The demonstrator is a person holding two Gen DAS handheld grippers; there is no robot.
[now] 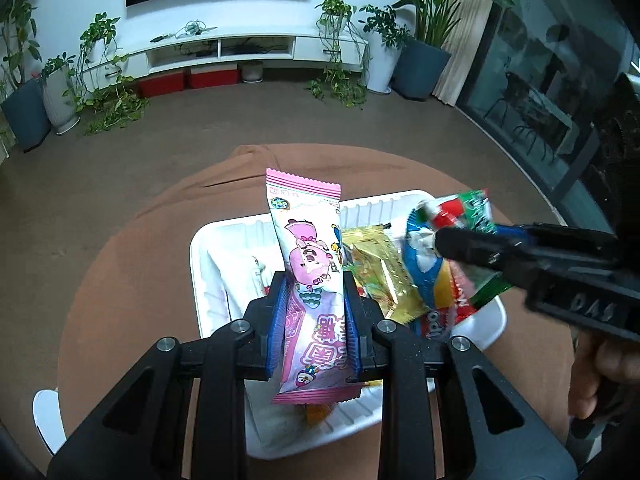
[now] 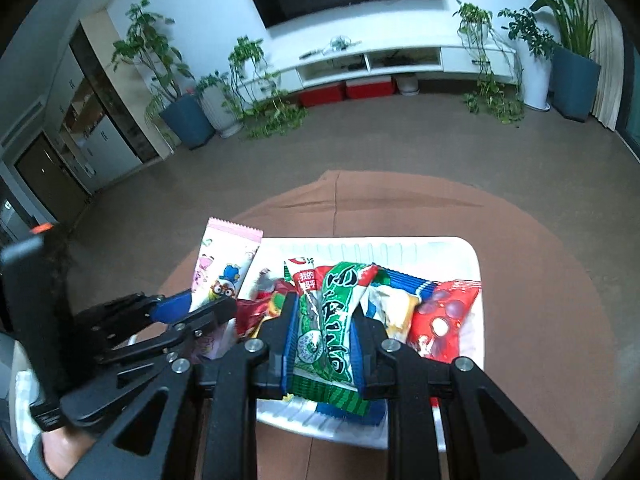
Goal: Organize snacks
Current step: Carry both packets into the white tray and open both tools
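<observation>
Overhead, both grippers hang above a white tray (image 2: 474, 258) on a round brown table (image 2: 540, 280). Inside the tray lie a gold packet (image 1: 380, 276), a red packet (image 2: 440, 320) and other wrappers, crowded toward its right half. The left gripper (image 1: 314, 292) is clamped on a pink snack packet (image 1: 308, 248), held upright over the tray's left part. The right gripper (image 2: 322, 308) is clamped on a green snack packet (image 2: 330, 320) over the middle. Bare tabletop rings the tray.

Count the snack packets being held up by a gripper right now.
2: a pink cartoon packet in the left gripper, a green packet in the right gripper. Both are above the white tray.
</observation>
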